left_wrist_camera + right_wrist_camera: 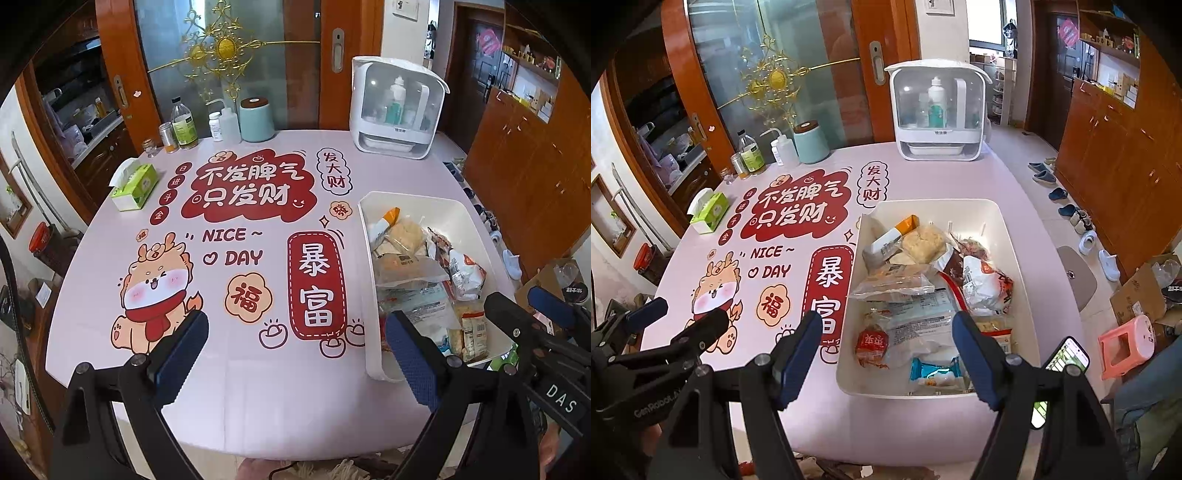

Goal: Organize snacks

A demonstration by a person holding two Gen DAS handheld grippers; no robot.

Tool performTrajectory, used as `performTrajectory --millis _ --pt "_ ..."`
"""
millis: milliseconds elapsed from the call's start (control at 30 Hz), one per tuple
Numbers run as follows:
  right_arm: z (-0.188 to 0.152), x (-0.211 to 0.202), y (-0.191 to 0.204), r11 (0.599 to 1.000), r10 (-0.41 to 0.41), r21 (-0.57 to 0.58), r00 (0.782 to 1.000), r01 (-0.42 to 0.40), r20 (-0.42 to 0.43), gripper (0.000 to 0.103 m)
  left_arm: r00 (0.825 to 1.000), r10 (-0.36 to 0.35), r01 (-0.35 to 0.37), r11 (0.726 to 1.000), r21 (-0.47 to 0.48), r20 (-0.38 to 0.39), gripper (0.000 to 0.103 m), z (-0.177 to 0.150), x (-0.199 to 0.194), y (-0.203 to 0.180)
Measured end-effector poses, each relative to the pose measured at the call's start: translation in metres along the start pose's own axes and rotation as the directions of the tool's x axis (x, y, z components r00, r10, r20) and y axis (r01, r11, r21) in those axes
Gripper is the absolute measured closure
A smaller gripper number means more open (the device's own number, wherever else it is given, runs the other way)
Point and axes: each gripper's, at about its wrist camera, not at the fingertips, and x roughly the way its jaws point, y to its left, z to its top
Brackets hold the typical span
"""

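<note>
A white rectangular bin (pixel 1015 258) full of several snack packets stands on the right side of the pink table; it also shows in the left wrist view (pixel 365 258). Inside lie a red packet (pixel 872 347), a blue packet (pixel 936 373), a white-and-red bag (pixel 986 284) and clear bags. My right gripper (pixel 886 354) is open and empty, hovering over the bin's near left corner. My left gripper (pixel 295 354) is open and empty above the table, left of the bin. The right gripper (pixel 532 314) shows at the left view's right edge.
A green tissue box (pixel 135 186) sits at the table's left. Bottles and a teal canister (pixel 256 120) line the back edge. A white appliance (pixel 397 110) stands at the back right. A phone (pixel 1067 354), pink stool (pixel 1126 343) and cardboard box lie right of the table.
</note>
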Motion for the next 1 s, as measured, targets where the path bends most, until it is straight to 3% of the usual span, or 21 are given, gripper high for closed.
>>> performTrajectory --millis 1000 --pt "0.006 0.013 -0.003 1.000 -0.021 0.002 1.000 0.021 -0.022 0.029 0.999 -0.006 0.006 1.000 0.018 -0.034 0.007 0.008 0.018 -0.003"
